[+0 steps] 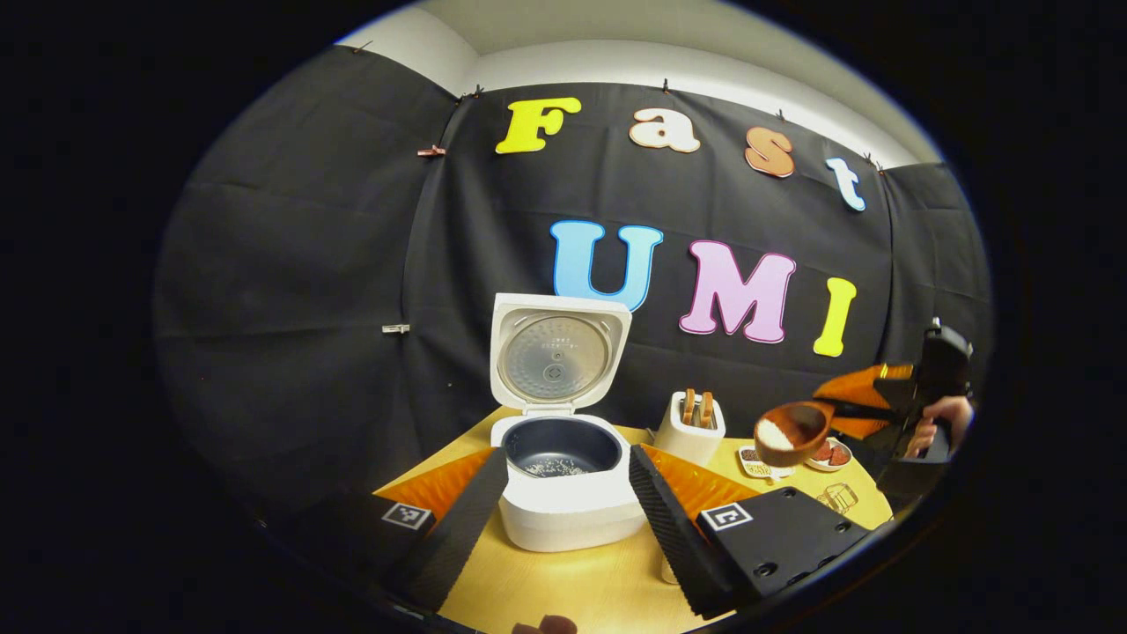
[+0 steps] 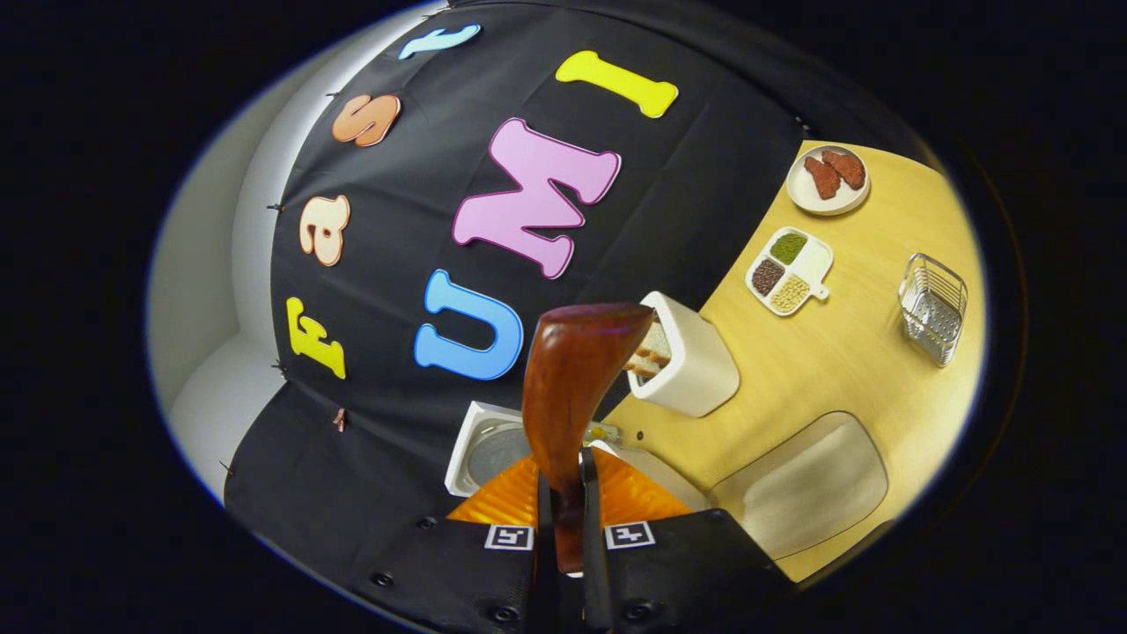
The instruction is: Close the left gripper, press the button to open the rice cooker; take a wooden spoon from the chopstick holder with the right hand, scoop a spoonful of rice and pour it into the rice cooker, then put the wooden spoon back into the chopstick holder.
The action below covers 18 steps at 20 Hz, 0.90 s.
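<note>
The white rice cooker (image 1: 563,515) stands open, its lid (image 1: 553,352) upright. Its dark pot (image 1: 562,445) has a little rice at the bottom. My left gripper (image 1: 568,458) is open, one finger on each side of the cooker's front. To the right stands the white chopstick holder (image 1: 693,427) with wooden utensils in it. My right gripper (image 1: 850,409) is shut on the handle of the wooden spoon (image 1: 792,431), which carries rice and hovers right of the holder. In the right gripper view the spoon (image 2: 572,379) rises from the shut gripper (image 2: 565,480), past the holder (image 2: 687,361) and the cooker lid (image 2: 493,449).
On the wooden table (image 2: 845,370) lie a divided seasoning dish (image 2: 788,271), a plate with red pieces (image 2: 828,179), a wire basket (image 2: 933,308) and a pale rounded tray (image 2: 801,484). A hand (image 1: 942,414) holds the right gripper.
</note>
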### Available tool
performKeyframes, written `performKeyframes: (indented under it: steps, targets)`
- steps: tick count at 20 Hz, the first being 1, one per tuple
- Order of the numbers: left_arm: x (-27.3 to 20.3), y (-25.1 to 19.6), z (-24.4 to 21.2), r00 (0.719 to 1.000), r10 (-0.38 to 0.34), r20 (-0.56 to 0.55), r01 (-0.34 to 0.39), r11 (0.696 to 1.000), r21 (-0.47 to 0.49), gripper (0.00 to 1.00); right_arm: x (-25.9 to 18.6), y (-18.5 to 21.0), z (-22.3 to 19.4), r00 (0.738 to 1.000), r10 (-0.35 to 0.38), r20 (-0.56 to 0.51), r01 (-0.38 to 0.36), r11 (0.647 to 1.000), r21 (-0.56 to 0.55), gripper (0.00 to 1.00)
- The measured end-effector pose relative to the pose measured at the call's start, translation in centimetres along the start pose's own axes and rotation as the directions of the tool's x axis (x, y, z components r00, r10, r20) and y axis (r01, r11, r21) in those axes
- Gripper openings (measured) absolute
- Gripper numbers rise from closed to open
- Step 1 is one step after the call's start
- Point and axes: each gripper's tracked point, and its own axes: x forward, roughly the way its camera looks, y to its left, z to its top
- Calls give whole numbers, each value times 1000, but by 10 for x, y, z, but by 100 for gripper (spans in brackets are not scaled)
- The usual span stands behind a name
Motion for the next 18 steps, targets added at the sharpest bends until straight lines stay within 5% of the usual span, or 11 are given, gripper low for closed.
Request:
performKeyframes:
  steps: [10,18]
  targets:
    - [10,22,-18,999,48,-10,-48,999,6,95,92,74,-56,997,47,-58,-48,998,-30,14]
    - [8,37,-24,999,51,-19,-51,999,-12,95,178,53,-120,994,-15,-105,-12,967,-255,15]
